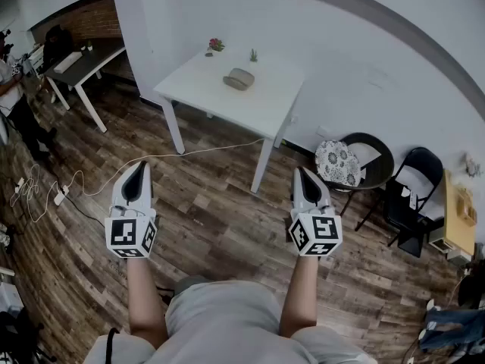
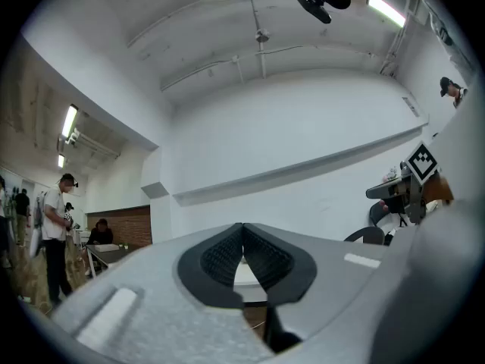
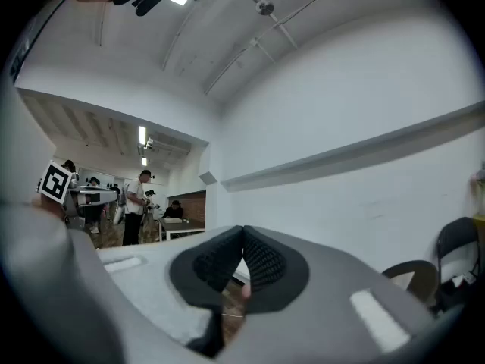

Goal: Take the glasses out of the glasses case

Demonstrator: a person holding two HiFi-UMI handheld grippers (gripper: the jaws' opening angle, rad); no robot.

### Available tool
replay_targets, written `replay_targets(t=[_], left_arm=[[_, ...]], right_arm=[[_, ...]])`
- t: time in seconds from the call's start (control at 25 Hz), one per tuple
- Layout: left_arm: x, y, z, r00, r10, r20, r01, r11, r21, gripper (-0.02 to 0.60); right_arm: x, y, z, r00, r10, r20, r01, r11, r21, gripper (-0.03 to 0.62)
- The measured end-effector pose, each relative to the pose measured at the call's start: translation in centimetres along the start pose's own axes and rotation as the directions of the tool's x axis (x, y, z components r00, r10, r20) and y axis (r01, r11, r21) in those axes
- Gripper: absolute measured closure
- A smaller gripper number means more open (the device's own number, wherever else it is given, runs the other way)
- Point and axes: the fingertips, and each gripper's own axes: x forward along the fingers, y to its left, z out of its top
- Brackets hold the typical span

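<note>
A grey oval glasses case lies shut on the white table across the room, far ahead of both grippers. The person stands back from it and holds the grippers at waist height over the wooden floor. My left gripper points forward with its jaws pressed together and nothing in them. My right gripper does the same. In the left gripper view the black pads meet at their tips, and in the right gripper view the pads also meet. The glasses are not in sight.
Two small potted plants stand at the table's far edge. A white cable trails over the floor left of the table. A round cushioned chair and a black folding chair stand to the right. A second desk stands at the far left, with people near it.
</note>
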Motion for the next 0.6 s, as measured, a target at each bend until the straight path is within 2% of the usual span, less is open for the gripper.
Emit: replay_targets(t=[0.6], left_arm=[[-0.21, -0.83, 0.42, 1.0, -0.027, 0.009, 0.027, 1.0, 0.007, 0.572]], right_arm=[[-0.2, 0.33, 0.39, 1.0, 0.013, 0.026, -0.014, 0.999, 0.031, 0.591]])
